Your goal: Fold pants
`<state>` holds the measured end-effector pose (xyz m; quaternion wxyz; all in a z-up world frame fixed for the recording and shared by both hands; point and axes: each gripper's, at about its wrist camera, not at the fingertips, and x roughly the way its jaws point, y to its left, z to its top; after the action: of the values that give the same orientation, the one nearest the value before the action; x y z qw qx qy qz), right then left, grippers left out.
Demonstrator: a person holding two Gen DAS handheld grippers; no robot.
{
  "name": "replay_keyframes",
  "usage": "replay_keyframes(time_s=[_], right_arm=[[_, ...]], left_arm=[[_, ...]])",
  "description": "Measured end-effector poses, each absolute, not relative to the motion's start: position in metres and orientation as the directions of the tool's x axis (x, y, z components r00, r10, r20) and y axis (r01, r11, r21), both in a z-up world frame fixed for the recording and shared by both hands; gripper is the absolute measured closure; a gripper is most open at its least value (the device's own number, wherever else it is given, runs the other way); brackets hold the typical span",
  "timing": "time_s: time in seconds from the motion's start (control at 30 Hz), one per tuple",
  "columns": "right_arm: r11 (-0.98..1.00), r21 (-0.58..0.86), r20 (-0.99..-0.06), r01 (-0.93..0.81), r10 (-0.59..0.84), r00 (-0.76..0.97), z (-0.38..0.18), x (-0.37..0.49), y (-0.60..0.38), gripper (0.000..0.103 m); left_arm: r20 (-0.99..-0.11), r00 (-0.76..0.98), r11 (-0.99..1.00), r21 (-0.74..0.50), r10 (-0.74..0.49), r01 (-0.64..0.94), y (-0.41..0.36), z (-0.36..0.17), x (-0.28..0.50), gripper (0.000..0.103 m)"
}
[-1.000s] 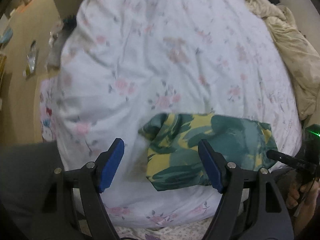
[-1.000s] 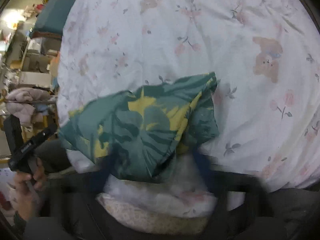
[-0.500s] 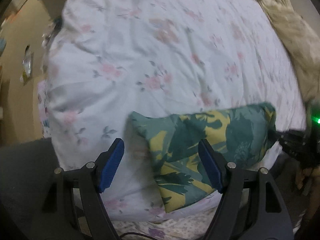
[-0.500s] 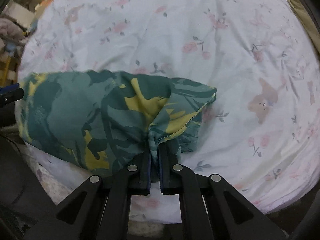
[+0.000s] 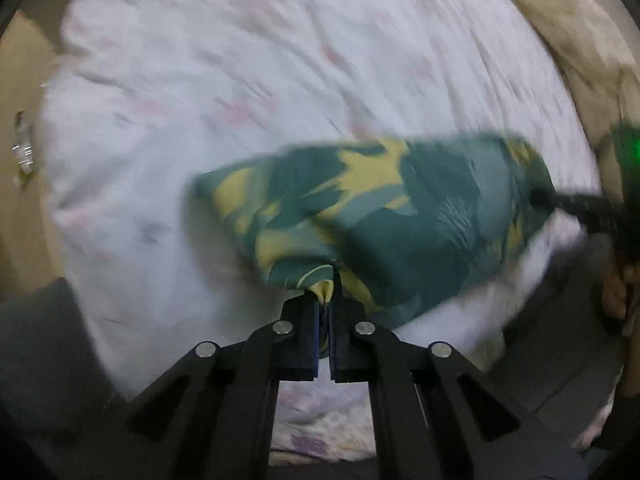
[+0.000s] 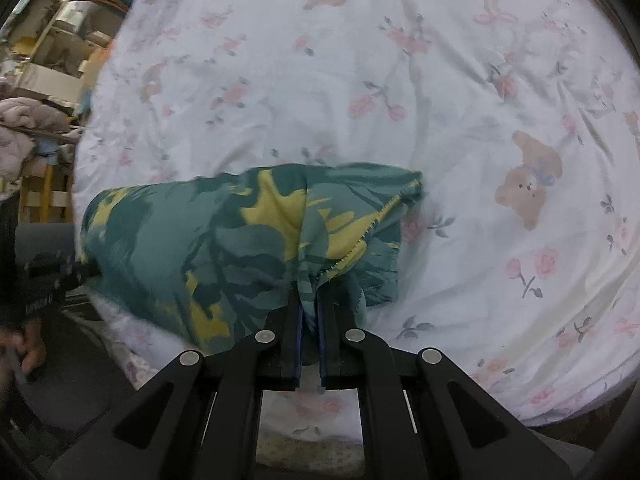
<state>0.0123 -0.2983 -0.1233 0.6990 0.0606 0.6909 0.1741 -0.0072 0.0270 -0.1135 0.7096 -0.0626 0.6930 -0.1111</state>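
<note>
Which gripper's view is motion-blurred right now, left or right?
The left gripper: its bedsheet is smeared, while the right gripper view shows crisp flowers. Both clamp the pants.

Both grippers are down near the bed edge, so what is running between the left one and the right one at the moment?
The green and yellow pants span the gap. In the left wrist view the left gripper pinches one end; in the right wrist view the right gripper pinches the other.

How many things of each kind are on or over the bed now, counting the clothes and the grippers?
Pants, green and yellow: 1
Grippers, jaws shut on the pants: 2 (left gripper, right gripper)
Floral bedsheet: 1
Total: 4
</note>
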Motion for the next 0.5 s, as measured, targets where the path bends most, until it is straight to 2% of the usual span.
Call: replay_keyframes(time_s=[0.13, 0.23, 0.27, 0.3, 0.33, 0.4, 0.43, 0.47, 0.5], right_arm=[[0.924, 0.350, -0.935, -0.153, 0.354, -0.001, -0.124, 0.012, -0.296, 0.098], [0.954, 0.211, -0.977, -0.214, 0.204, -0.056, -0.149, 0.010, -0.275, 0.097], [0.958, 0.157, -0.987, -0.240, 0.147, -0.061, -0.153, 0.008, -0.271, 0.094], [0.961, 0.133, -0.991, -0.244, 0.122, -0.059, -0.153, 0.008, -0.271, 0.082], [0.964, 0.129, -0.992, -0.232, 0.121, -0.049, -0.150, 0.008, -0.274, 0.077], [0.976, 0.133, -0.991, -0.172, 0.135, 0.000, -0.136, 0.010, -0.290, 0.066], [0.979, 0.155, -0.987, -0.136, 0.160, 0.032, -0.127, 0.011, -0.299, 0.065], [0.975, 0.194, -0.977, -0.106, 0.201, 0.067, -0.117, 0.012, -0.307, 0.065], [0.966, 0.246, -0.962, -0.079, 0.254, 0.105, -0.108, 0.013, -0.314, 0.062]], left_arm=[[-0.980, 0.083, 0.982, -0.175, -0.180, 0.071, 0.038, -0.109, 0.008, 0.102], [-0.998, 0.019, 0.984, -0.060, -0.064, 0.168, 0.016, -0.135, 0.003, 0.097], [-1.000, 0.000, 0.985, -0.015, -0.015, 0.173, 0.014, -0.143, 0.001, 0.094], [-1.000, -0.027, 0.985, 0.000, 0.005, 0.171, 0.014, -0.148, 0.000, 0.092], [-0.998, -0.055, 0.987, -0.003, 0.005, 0.158, 0.017, -0.149, -0.002, 0.083], [-0.997, -0.040, 0.995, -0.069, -0.066, 0.071, 0.034, -0.135, -0.004, 0.057], [-0.994, -0.013, 0.994, -0.110, -0.109, 0.025, 0.044, -0.124, -0.005, 0.040], [-0.991, 0.019, 0.991, -0.134, -0.134, 0.000, 0.052, -0.115, -0.005, 0.033], [-0.988, 0.066, 0.989, -0.145, -0.143, -0.030, 0.059, -0.105, -0.005, 0.031]])
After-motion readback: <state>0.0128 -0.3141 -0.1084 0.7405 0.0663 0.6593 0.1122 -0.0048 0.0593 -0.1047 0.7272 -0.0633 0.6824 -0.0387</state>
